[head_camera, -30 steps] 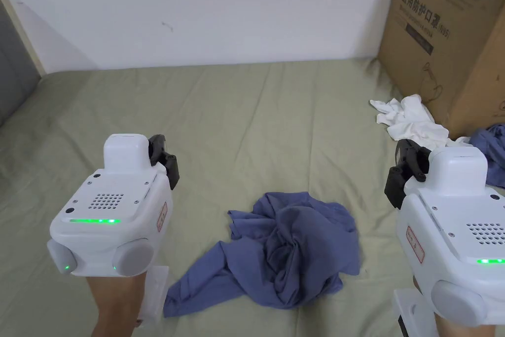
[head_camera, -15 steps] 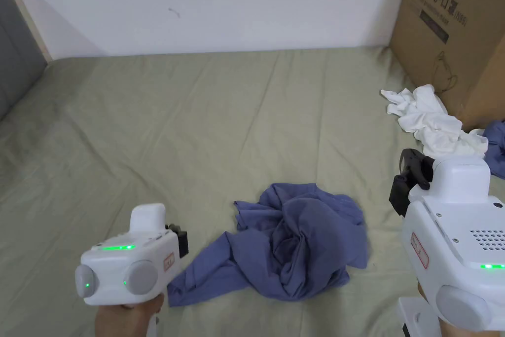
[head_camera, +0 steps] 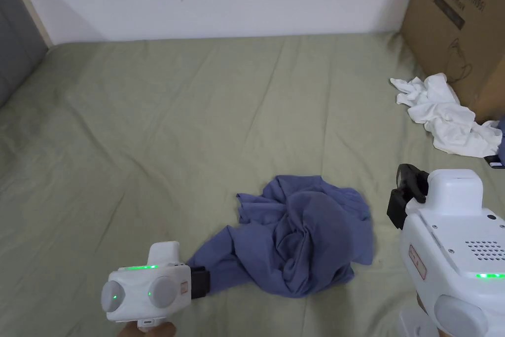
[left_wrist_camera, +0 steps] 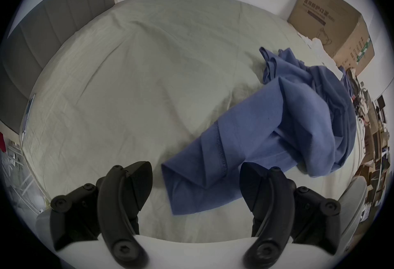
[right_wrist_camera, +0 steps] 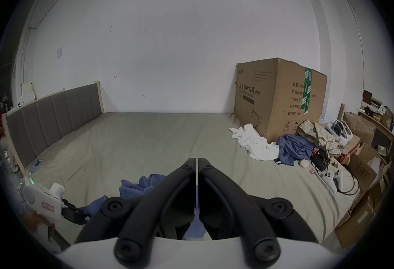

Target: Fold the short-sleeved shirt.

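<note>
A blue short-sleeved shirt (head_camera: pixel 296 237) lies crumpled on the green bed sheet (head_camera: pixel 197 121), with one sleeve (left_wrist_camera: pixel 202 179) stretched toward the near left. My left gripper (head_camera: pixel 199 282) is low at the tip of that sleeve; in the left gripper view (left_wrist_camera: pixel 196 184) its jaws stand wide apart with the sleeve end lying between them, untouched. My right gripper (head_camera: pixel 407 190) hovers to the right of the shirt, above the sheet. In the right gripper view (right_wrist_camera: pixel 197 161) its jaws are pressed together with nothing held, and the shirt (right_wrist_camera: pixel 140 186) lies below them.
A white garment (head_camera: pixel 444 116) lies crumpled at the far right beside a large cardboard box (head_camera: pixel 463 22). Another blue cloth (right_wrist_camera: pixel 294 150), a plaid cloth and game controllers (right_wrist_camera: pixel 332 177) sit past it. A grey headboard (right_wrist_camera: pixel 53 115) bounds the left; a wall stands behind.
My left gripper has dropped from chest height down to the sheet and moved right to the sleeve end. The head camera has tilted. The right gripper has barely moved.
</note>
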